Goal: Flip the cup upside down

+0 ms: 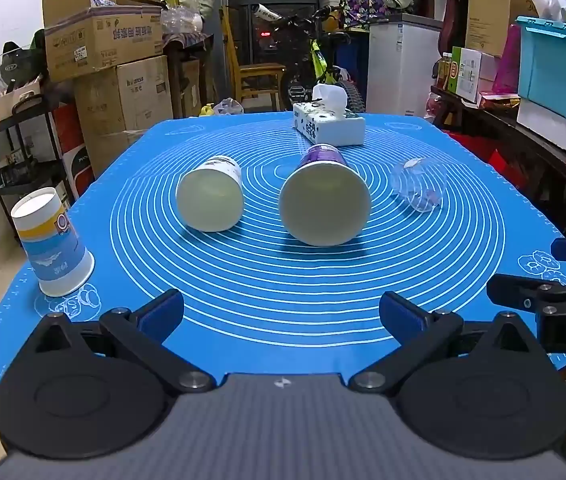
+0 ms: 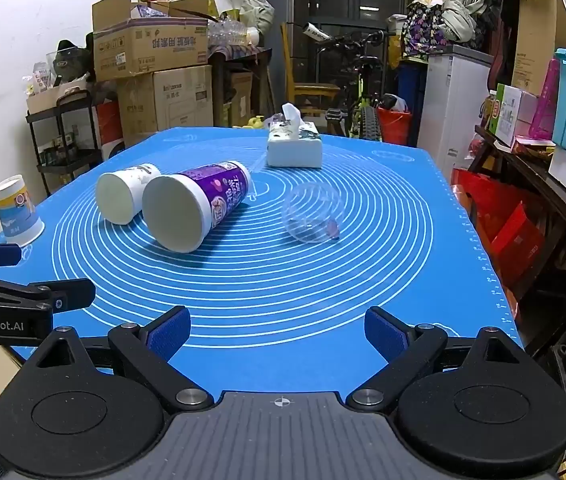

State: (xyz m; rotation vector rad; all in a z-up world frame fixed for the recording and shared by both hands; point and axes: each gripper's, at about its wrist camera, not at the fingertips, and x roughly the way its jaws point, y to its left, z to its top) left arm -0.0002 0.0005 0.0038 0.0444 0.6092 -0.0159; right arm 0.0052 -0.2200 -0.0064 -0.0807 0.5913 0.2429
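Four cups sit on the blue mat [image 1: 267, 300] covering the table. The purple-labelled paper cup [image 1: 325, 196] lies on its side near mat centre, mouth towards the cameras. A white paper cup [image 1: 211, 198] lies on its side just beside it at 9 o'clock, and a clear plastic cup [image 1: 417, 188] lies apart at 3 o'clock. A blue-and-yellow paper cup [image 1: 53, 242] stands upside down at the mat's left edge, about 8 o'clock. A tissue pack [image 1: 329, 122] rests at 12 o'clock near the far edge. The near half of the mat is bare up to both grippers.

The left gripper [image 1: 281, 314] is level over the near edge, jaws spread wide, holding nothing. The right gripper [image 2: 277, 330] is level beside it, jaws likewise spread wide and unloaded; part of it enters the left view at 3 o'clock.

The clear cup's outline is hard to trace against the mat rings. In the right view the purple cup partly covers the white one.
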